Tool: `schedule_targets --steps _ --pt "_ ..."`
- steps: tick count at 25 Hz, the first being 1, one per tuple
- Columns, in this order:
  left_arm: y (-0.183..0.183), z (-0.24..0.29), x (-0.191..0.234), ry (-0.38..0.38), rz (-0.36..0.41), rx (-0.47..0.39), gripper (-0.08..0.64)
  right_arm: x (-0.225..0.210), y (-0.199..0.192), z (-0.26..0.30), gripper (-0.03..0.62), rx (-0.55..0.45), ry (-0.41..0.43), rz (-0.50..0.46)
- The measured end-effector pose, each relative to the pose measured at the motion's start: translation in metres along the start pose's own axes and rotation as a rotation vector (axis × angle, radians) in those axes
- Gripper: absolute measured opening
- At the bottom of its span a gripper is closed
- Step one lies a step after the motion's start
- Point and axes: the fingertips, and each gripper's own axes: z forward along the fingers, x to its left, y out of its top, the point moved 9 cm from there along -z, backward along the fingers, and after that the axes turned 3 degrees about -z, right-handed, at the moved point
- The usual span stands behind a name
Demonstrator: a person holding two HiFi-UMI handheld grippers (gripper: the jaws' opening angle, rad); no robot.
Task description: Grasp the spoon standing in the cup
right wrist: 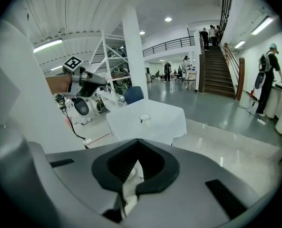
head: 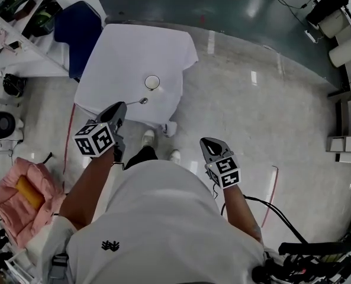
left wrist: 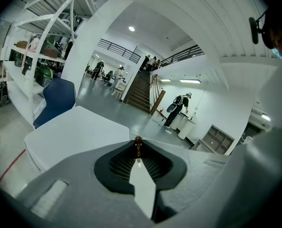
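Spoon [head: 141,101] in outstretched left hand-held gripper [head: 122,106]

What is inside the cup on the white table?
Nothing shows inside the cup: only its pale interior, too small for detail. The spoon is outside it, gripped by the left gripper.

We see a white cloth on the table [head: 128,46], and by its near edge a white cup [head: 152,82]. The spoon [head: 137,102] is silvery, and in the left gripper view its end is dark brown. The left gripper [head: 121,107] and right gripper [head: 206,141] are grey with black pads, and their cubes [head: 95,139] bear black-and-white squares. Off the table's far left corner we see a blue chair [head: 77,28]. The floor [head: 270,117] is glossy pale grey with thin red lines. The shirt [head: 157,218] is white with a small black mark.
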Motion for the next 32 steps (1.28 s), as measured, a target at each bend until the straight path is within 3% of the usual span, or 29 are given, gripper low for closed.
schedule_targets --steps 11,32 --pt "-0.023 -0.041 -0.009 0.015 -0.016 -0.003 0.048 0.019 -0.005 -0.008 0.009 0.013 0.034 -0.028" --pt "-0.035 -0.042 -0.004 0.021 -0.03 0.027 0.048 0.025 -0.007 0.007 0.008 0.029 0.049 -0.076"
